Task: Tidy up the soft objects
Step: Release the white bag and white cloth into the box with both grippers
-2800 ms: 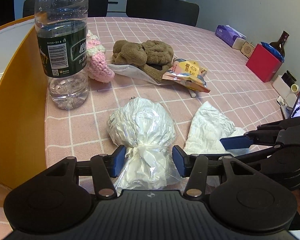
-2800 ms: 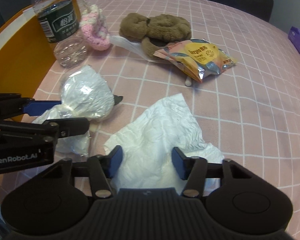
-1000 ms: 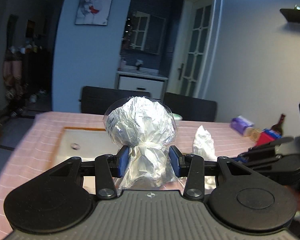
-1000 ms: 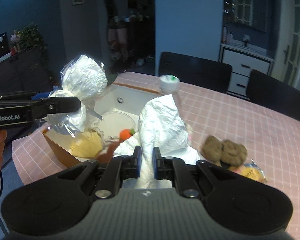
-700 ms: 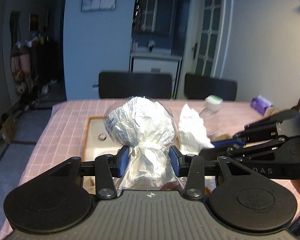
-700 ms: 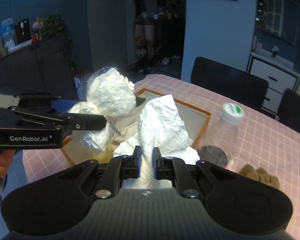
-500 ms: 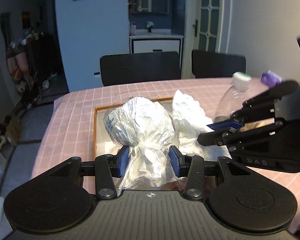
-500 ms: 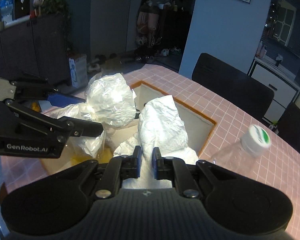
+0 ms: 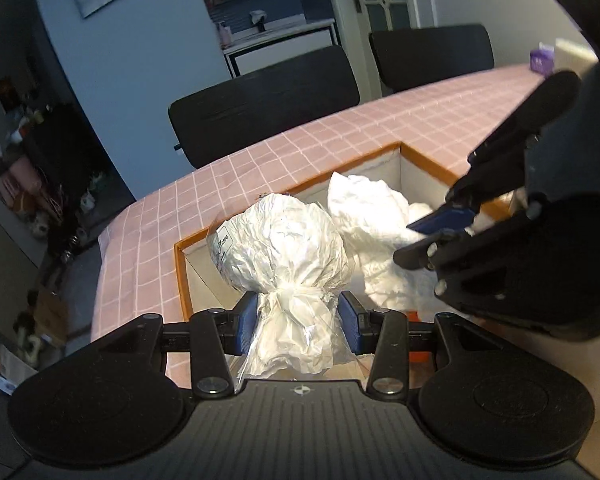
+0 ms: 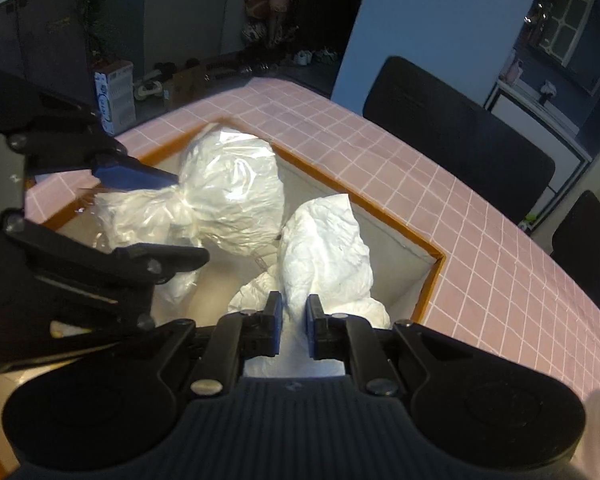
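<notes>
My left gripper (image 9: 299, 322) is shut on the tied neck of a clear plastic bag stuffed with white material (image 9: 280, 248) and holds it over the orange-rimmed box (image 9: 181, 276). The same bag shows in the right wrist view (image 10: 232, 196), with the left gripper (image 10: 152, 216) around it. My right gripper (image 10: 293, 330) is shut on a crumpled white tissue sheet (image 10: 324, 256) and holds it inside the box's opening (image 10: 428, 280). The tissue also shows in the left wrist view (image 9: 372, 212), beside the bag, with the right gripper (image 9: 432, 236) on it.
The box has white inner walls and stands on a pink checked tablecloth (image 10: 480, 240). An orange item (image 9: 416, 356) lies low in the box. Black chairs (image 9: 268, 100) stand behind the table. A purple tissue pack (image 9: 542, 58) is far right.
Both grippers have moved down and closer to the box with their loads. The bag and the tissue now hang over and inside the box opening. The water bottle is out of view.
</notes>
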`<state>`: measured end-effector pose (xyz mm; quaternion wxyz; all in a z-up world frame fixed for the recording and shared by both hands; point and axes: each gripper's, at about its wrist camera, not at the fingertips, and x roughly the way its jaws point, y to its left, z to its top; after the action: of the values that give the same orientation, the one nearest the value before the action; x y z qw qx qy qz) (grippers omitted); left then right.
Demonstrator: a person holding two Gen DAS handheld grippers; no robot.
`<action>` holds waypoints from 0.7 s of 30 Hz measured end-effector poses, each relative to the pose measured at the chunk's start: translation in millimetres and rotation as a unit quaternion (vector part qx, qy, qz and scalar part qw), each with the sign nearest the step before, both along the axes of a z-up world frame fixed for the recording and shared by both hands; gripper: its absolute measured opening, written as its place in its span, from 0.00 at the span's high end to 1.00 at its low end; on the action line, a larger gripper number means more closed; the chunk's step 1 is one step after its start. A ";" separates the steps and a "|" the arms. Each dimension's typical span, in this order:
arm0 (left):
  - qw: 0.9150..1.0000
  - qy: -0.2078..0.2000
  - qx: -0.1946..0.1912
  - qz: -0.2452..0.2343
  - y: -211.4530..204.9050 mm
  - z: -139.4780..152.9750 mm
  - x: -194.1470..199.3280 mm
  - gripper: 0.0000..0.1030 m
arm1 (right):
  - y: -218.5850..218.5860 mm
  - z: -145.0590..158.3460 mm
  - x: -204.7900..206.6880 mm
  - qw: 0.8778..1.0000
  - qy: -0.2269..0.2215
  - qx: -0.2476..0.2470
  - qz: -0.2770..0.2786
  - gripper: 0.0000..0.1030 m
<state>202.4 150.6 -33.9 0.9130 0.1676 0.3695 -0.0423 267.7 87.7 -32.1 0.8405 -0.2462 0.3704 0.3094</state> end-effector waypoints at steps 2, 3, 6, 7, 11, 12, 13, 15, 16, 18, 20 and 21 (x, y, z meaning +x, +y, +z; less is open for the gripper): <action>1.000 0.002 0.011 0.002 -2.9 -5.4 4.0 0.52 | 1.3 -6.1 6.1 1.000 0.008 -0.004 -0.009 0.88; 1.000 0.004 0.013 0.004 -4.0 -7.9 4.7 0.52 | 2.3 -8.5 8.4 1.000 0.012 -0.005 -0.011 0.87; 1.000 0.009 0.023 0.009 -4.4 -11.0 10.3 0.50 | 6.1 -14.4 12.4 1.000 0.020 -0.015 -0.016 0.83; 1.000 0.011 0.026 0.010 -4.3 -10.7 11.4 0.49 | 7.1 -16.1 13.1 1.000 0.020 -0.019 -0.016 0.83; 0.999 0.008 0.030 0.014 -0.9 -9.9 10.1 0.41 | 11.2 -18.8 13.6 0.999 0.015 -0.030 -0.014 0.77; 0.999 0.012 0.030 0.017 1.2 -9.6 11.6 0.39 | 11.4 -19.0 14.1 0.999 0.013 -0.033 -0.015 0.75; 0.999 0.013 0.027 0.020 2.4 -9.2 12.7 0.38 | 11.4 -18.7 14.2 0.999 0.013 -0.033 -0.014 0.75; 0.999 0.012 0.026 0.022 2.9 -7.5 11.4 0.38 | 10.8 -18.4 14.7 0.999 0.016 -0.031 -0.015 0.73; 0.999 0.012 0.028 0.022 2.6 -6.5 10.9 0.38 | 10.5 -18.0 14.3 0.999 0.017 -0.030 -0.016 0.73; 0.999 0.008 0.030 0.020 2.6 -4.2 8.8 0.38 | 11.2 -17.4 13.4 0.999 0.017 -0.029 -0.016 0.72; 0.999 0.005 0.032 0.021 2.5 -0.7 5.0 0.38 | 12.2 -16.1 12.2 0.999 0.015 -0.029 -0.016 0.68; 0.999 0.004 0.031 0.023 3.5 1.3 4.6 0.38 | 10.6 -14.5 12.6 0.999 0.013 -0.028 -0.016 0.66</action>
<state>207.0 154.1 -32.6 0.9068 0.1872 0.3776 -0.0107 280.3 98.3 -46.6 0.8331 -0.2599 0.3937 0.2886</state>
